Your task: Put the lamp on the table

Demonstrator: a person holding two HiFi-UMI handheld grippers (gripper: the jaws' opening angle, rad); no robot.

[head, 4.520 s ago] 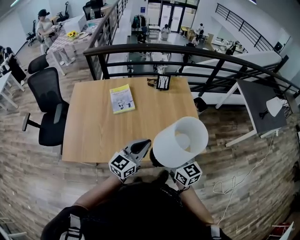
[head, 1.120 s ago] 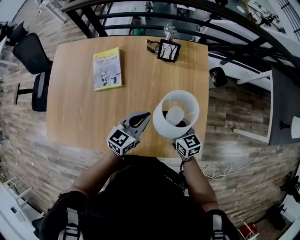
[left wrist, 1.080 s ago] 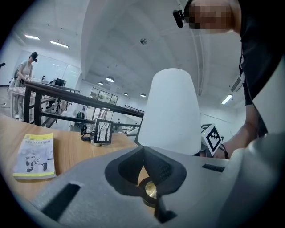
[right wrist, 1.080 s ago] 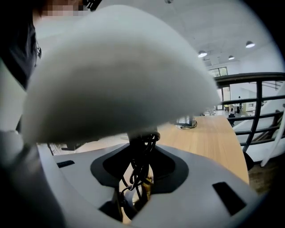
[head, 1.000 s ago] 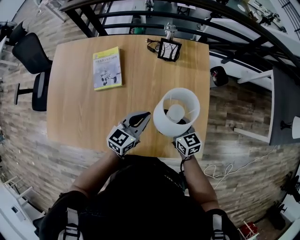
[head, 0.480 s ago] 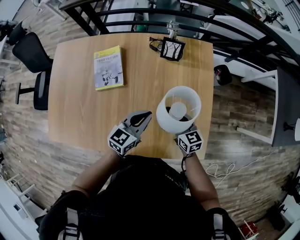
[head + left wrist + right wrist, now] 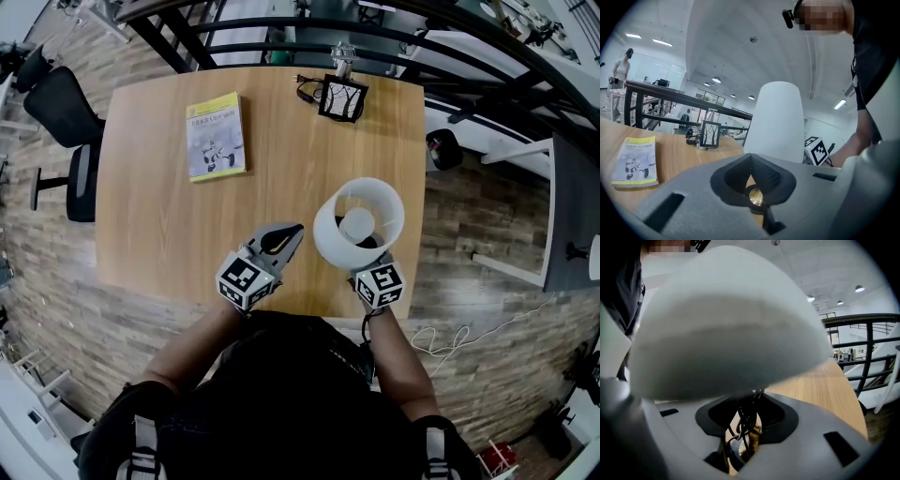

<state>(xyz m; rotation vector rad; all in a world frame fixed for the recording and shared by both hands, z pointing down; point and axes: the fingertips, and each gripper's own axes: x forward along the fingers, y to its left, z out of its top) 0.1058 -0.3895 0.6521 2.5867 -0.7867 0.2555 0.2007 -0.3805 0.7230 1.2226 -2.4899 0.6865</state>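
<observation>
We have the lamp point(image 7: 358, 223) upright over the near right part of the table point(image 7: 281, 159). We can't tell if its base touches the wood. We judge the task nearly done, with set-down and release left. The right gripper point(image 7: 745, 430) is clamped on the lamp's stem and cord under the shade. The left gripper point(image 7: 289, 234) has its jaws together, empty, beside the lamp.

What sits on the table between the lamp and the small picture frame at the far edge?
Nothing: in the head view, the stretch of table between the lamp and the picture frame is bare wood.
</observation>
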